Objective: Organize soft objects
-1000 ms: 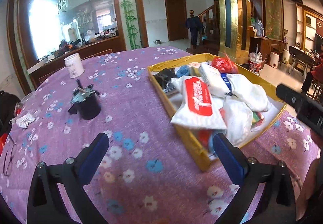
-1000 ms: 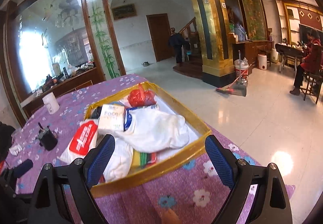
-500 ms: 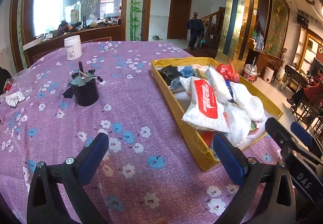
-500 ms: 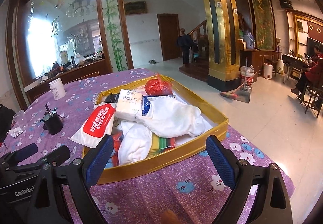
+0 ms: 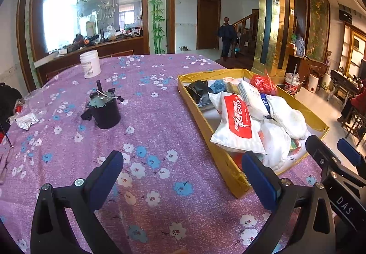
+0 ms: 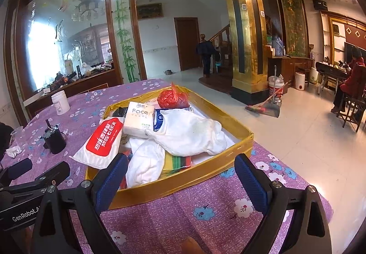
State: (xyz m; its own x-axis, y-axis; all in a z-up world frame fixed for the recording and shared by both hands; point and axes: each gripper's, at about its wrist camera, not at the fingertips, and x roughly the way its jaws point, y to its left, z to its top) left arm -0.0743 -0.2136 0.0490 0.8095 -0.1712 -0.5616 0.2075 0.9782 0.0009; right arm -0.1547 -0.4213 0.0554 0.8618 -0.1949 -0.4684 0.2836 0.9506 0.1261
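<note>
I hold both grippers above the near edge of the tabletop point(image 5: 160, 116), which is covered in a purple flowered cloth. The left gripper point(image 5: 181, 176) has its fingers spread wide with nothing between them, over bare cloth. The right gripper point(image 6: 180, 176) is spread just as wide and empty, just short of the near wall of the gold tray point(image 6: 183, 181).

The gold tray sits toward the right edge of the tabletop and holds the soft things in 1 heap: a white pack with a red label point(image 6: 103, 139) hanging over the tray's left wall, a white tissue pack marked "Face" point(image 6: 138, 120), a white cloth point(image 6: 187, 132) draped across the middle, a second white cloth point(image 6: 146, 162) at the near side, and a red plastic bag point(image 6: 173, 98) at the far end.

A black cup point(image 5: 104, 109) and a white jar point(image 5: 90, 67) stand on the cloth well left of the tray.
</note>
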